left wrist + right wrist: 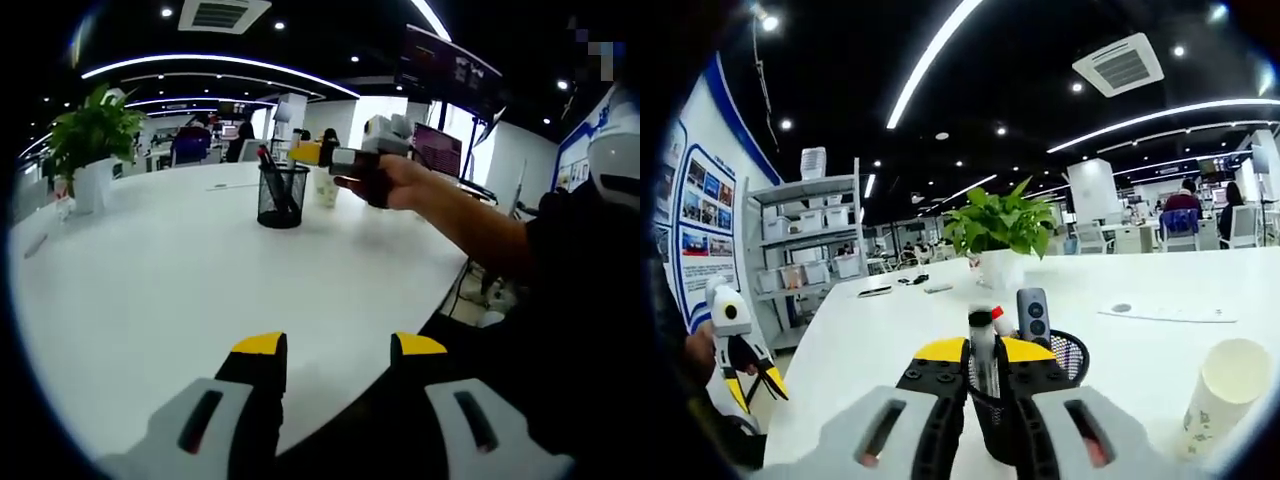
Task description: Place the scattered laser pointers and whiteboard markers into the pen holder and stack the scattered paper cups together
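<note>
A broad white worktop (180, 290) carries a black mesh pen holder (281, 197) at its middle, a paper cup (1225, 392) just beside it, a potted plant (92, 150) far left, a sheet of paper (1165, 313) beyond

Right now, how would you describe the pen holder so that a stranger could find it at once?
Look at the big white table. Near its far side, in front of the right tool, stands the pen holder, next to a paper cup. It is the only black wire-mesh cup, with markers standing in it.
</note>
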Demonstrator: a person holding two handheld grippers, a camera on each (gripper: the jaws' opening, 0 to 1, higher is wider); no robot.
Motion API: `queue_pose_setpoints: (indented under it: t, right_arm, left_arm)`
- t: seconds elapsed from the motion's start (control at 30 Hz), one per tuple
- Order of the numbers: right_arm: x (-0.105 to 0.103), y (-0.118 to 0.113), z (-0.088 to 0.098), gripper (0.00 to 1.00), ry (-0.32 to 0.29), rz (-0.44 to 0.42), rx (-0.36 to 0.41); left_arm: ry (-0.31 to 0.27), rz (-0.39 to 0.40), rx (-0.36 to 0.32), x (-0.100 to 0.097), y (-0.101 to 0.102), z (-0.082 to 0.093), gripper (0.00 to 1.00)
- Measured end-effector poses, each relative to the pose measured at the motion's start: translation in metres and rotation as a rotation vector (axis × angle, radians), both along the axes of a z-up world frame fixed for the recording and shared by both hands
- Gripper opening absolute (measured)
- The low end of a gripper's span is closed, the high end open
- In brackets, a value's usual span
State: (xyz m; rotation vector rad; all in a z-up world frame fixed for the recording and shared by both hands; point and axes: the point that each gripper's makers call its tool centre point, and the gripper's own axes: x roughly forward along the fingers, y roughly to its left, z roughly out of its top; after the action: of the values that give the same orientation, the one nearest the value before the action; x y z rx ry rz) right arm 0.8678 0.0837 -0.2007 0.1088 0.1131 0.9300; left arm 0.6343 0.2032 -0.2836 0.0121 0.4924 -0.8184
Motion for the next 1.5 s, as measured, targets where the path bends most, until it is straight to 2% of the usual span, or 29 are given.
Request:
queue_pose_setpoints:
  t: [0.1,0.77,1.0,1.5]
  right_arm:
    - [0.001,0.0,0.001,0.25,0.007,-0.005,0.008]
    - [0.005,-0.018,0.009,0.33,-0.027,-0.082,0.008]
    - [0.002,-0.027,0.005,0.36,-0.049,-0.1,-0.034]
    - [-0.003,-0.044,-0.001,0.41,-0.051,-0.124,-0.058]
  left_arm:
    - [0.0,0.001,-0.001,0.0,0.0,0.0,0.43]
    - [-0.001,-0.003,0.001,-0.001,-0.001,0.0,0.43]
    - [-0.001,-0.004,0.003,-0.001,-0.002,0.0,0.43]
    - [-0.008,-0.018,0.01,0.0,-0.008,0.004,0.43]
